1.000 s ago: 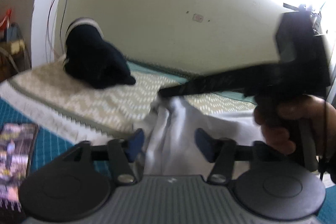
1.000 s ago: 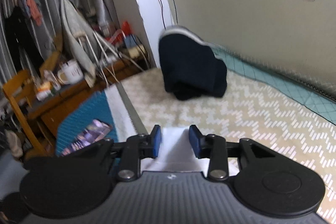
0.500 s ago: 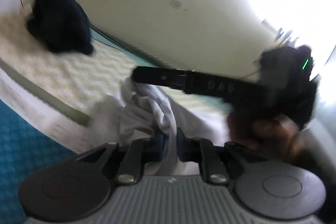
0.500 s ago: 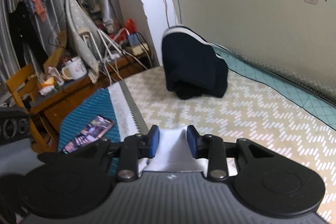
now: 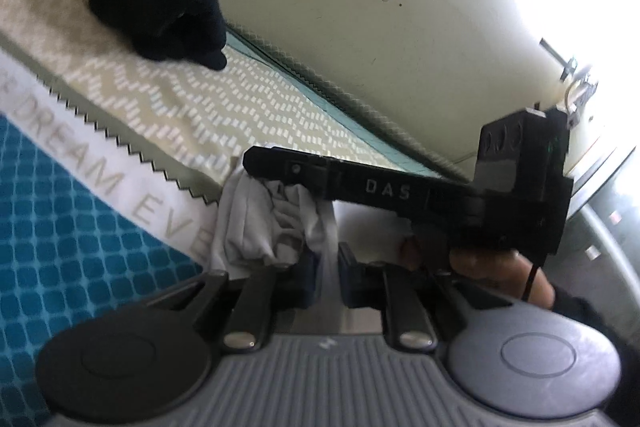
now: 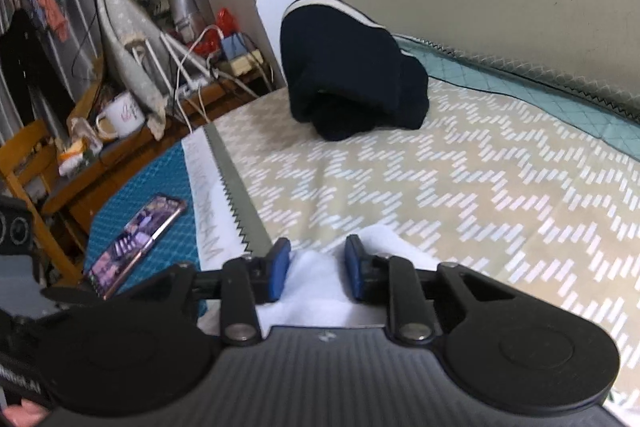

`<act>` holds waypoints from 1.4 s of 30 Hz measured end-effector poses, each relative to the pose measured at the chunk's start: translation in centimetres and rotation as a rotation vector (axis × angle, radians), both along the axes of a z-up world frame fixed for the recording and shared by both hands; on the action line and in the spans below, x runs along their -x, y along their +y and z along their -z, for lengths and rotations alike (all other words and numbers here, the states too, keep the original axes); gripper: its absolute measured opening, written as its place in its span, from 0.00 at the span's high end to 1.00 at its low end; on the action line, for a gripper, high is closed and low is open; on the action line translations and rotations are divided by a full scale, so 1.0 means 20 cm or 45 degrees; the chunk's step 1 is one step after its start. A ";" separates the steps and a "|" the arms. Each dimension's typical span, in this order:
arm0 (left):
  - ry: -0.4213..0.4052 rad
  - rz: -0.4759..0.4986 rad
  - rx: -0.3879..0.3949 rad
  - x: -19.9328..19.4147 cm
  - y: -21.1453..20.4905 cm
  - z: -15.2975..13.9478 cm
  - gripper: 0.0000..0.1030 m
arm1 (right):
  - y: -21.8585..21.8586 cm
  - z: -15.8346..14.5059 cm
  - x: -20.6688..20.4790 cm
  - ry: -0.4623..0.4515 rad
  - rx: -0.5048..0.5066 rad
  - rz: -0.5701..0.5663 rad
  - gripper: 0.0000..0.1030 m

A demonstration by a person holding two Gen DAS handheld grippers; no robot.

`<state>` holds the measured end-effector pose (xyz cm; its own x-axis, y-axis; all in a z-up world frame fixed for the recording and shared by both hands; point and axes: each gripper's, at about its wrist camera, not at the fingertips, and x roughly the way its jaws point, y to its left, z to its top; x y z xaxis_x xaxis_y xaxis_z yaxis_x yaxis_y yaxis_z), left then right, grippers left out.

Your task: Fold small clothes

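A crumpled white garment hangs over the bed's edge between my two grippers. In the left wrist view my left gripper has a fold of it between its blue pads; the jaws are easing open a little while the pads still press the cloth. My right gripper reaches in from the right, held by a hand, and its tip grips the garment's upper edge. In the right wrist view the white garment fills the gap of my right gripper, whose jaws are closing tighter on it.
A folded dark navy garment lies at the far end of the beige zigzag bed cover, near the wall. A phone rests on the teal blanket at the left. A cluttered wooden table with a mug stands beyond the bed.
My left gripper went from open around the white garment to closed on a fold of it, and it rolled and sank. The right gripper dropped lower with the garment still in it.
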<state>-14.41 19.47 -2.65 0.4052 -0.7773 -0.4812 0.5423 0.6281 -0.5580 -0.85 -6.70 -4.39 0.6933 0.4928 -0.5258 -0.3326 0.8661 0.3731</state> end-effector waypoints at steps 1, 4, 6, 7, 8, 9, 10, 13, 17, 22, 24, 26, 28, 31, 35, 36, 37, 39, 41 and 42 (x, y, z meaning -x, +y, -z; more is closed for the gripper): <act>-0.013 -0.002 -0.010 0.00 -0.01 0.00 0.85 | -0.01 0.00 0.00 0.007 -0.021 0.005 0.86; -0.008 -0.023 -0.028 0.02 -0.02 -0.02 0.82 | -0.02 0.01 0.01 0.001 -0.032 0.015 0.87; -0.044 -0.039 -0.069 0.07 -0.03 -0.07 0.74 | -0.01 -0.01 0.03 -0.020 -0.022 0.024 0.85; -0.080 -0.040 -0.101 0.10 -0.05 -0.09 0.61 | -0.03 -0.02 0.05 -0.029 -0.032 0.027 0.77; -0.130 -0.038 -0.137 0.15 -0.05 -0.11 0.53 | -0.04 -0.05 0.08 -0.044 -0.060 0.041 0.72; -0.172 -0.040 -0.170 0.19 -0.05 -0.13 0.41 | -0.07 -0.08 0.12 -0.072 -0.102 0.055 0.64; -0.221 -0.041 -0.210 0.24 -0.06 -0.14 0.39 | -0.10 -0.11 0.17 -0.099 -0.130 0.061 0.64; -0.301 -0.009 -0.302 0.36 -0.07 -0.15 0.39 | -0.18 -0.18 0.32 -0.140 -0.173 0.077 0.64; -0.281 0.008 -0.337 0.44 -0.07 -0.10 0.46 | -0.25 -0.19 0.52 -0.165 -0.177 0.065 0.63; -0.226 -0.008 -0.373 0.41 -0.05 -0.06 0.95 | -0.21 -0.12 0.66 -0.131 -0.144 0.021 0.63; -0.224 -0.028 -0.358 0.39 -0.03 -0.06 0.96 | -0.18 -0.08 0.65 -0.084 -0.154 -0.001 0.68; -0.221 -0.043 -0.342 0.37 0.00 -0.06 0.96 | -0.14 -0.04 0.62 -0.033 -0.158 -0.006 0.68; -0.214 -0.054 -0.349 0.36 0.03 -0.05 0.95 | -0.10 -0.03 0.59 -0.010 -0.166 -0.011 0.68; -0.208 -0.064 -0.371 0.35 0.03 -0.01 0.95 | -0.06 0.00 0.56 0.015 -0.132 -0.022 0.69; -0.244 -0.074 -0.380 0.37 0.01 -0.01 0.94 | -0.08 0.04 0.55 0.020 -0.141 0.020 0.89; -0.253 -0.075 -0.393 0.38 0.00 -0.01 0.92 | -0.10 0.05 0.55 0.027 -0.170 0.025 0.91; -0.259 -0.075 -0.404 0.38 0.00 -0.01 0.92 | -0.12 0.07 0.55 0.042 -0.207 0.035 0.93; -0.266 -0.079 -0.421 0.40 -0.01 -0.02 0.90 | -0.13 0.07 0.55 0.052 -0.231 0.044 0.93; -0.288 -0.079 -0.437 0.43 -0.01 -0.04 0.88 | -0.13 0.06 0.57 0.047 -0.239 0.047 0.85; -0.300 -0.077 -0.438 0.44 0.00 -0.05 0.87 | -0.14 0.05 0.58 0.040 -0.250 0.039 0.81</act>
